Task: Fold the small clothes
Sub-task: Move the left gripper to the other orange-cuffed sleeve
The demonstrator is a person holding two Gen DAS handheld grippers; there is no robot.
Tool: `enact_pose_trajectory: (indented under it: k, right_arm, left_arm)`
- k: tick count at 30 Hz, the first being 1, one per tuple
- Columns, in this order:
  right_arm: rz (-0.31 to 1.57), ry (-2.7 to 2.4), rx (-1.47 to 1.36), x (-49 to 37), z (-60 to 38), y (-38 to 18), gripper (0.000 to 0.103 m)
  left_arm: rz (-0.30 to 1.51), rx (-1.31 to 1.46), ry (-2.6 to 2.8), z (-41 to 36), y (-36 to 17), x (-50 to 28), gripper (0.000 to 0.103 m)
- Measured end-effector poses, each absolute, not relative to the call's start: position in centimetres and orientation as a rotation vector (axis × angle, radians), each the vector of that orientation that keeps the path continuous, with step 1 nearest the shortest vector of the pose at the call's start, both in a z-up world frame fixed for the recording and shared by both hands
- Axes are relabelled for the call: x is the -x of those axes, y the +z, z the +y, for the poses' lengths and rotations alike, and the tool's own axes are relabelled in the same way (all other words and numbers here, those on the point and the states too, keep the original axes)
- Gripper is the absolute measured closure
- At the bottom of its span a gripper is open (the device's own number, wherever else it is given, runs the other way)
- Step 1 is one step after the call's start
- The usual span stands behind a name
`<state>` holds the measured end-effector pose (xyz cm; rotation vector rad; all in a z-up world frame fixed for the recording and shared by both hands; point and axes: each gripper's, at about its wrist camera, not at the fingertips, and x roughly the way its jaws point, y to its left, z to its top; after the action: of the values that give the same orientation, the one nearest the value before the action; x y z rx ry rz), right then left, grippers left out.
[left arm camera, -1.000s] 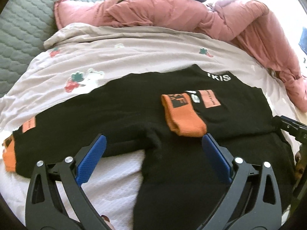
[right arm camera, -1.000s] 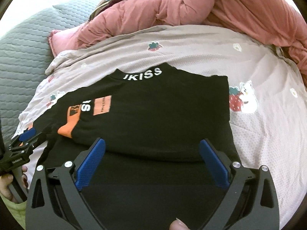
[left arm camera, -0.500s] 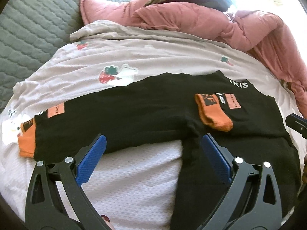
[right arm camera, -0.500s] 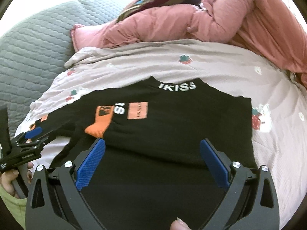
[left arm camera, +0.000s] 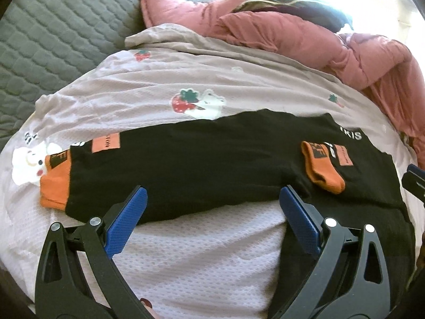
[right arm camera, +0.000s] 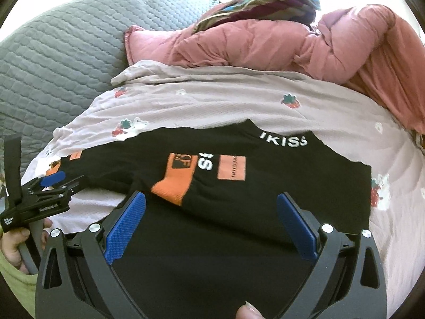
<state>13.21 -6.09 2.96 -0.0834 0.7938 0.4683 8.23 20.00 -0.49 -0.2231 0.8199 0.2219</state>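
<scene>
A small black sweater (left arm camera: 212, 159) (right arm camera: 265, 199) with orange cuffs and white lettering lies flat on a pale strawberry-print sheet (left arm camera: 159, 101). One sleeve is folded across the body, its orange cuff (left arm camera: 322, 170) (right arm camera: 176, 183) on top. The other sleeve stretches out to the left, ending in an orange cuff (left arm camera: 55, 183). My left gripper (left arm camera: 212, 207) hovers open above the outstretched sleeve's lower edge, holding nothing. It shows at the left edge of the right wrist view as the left gripper (right arm camera: 53, 183), held by a hand. My right gripper (right arm camera: 212, 218) is open over the sweater's body.
A crumpled pink quilt (left arm camera: 318, 40) (right arm camera: 265, 42) lies behind the sheet, with a striped cloth (right arm camera: 260, 2) on it. Grey quilted bedding (left arm camera: 53, 26) (right arm camera: 53, 53) fills the left side. Part of the right gripper (left arm camera: 414, 183) shows at the right edge of the left wrist view.
My left gripper has moved left along the outstretched sleeve, so the far cuff now shows fully. My right gripper has shifted left and back over the body. Both stayed open.
</scene>
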Motion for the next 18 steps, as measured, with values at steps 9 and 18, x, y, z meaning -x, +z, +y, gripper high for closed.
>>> enact_pose_trajectory:
  k: [9, 18]
  right_arm:
    - [0.785, 0.507, 0.118, -13.6, -3.4, 3.1, 0.005]
    - [0.765, 0.562, 0.142, -14.3, -0.2, 3.7, 0.005]
  left_arm:
    - [0.806, 0.272, 0.312, 23.0, -0.4, -7.6, 0.01]
    - [0.767, 0.324, 0.428, 26.0, -0.1, -6.6, 0.01]
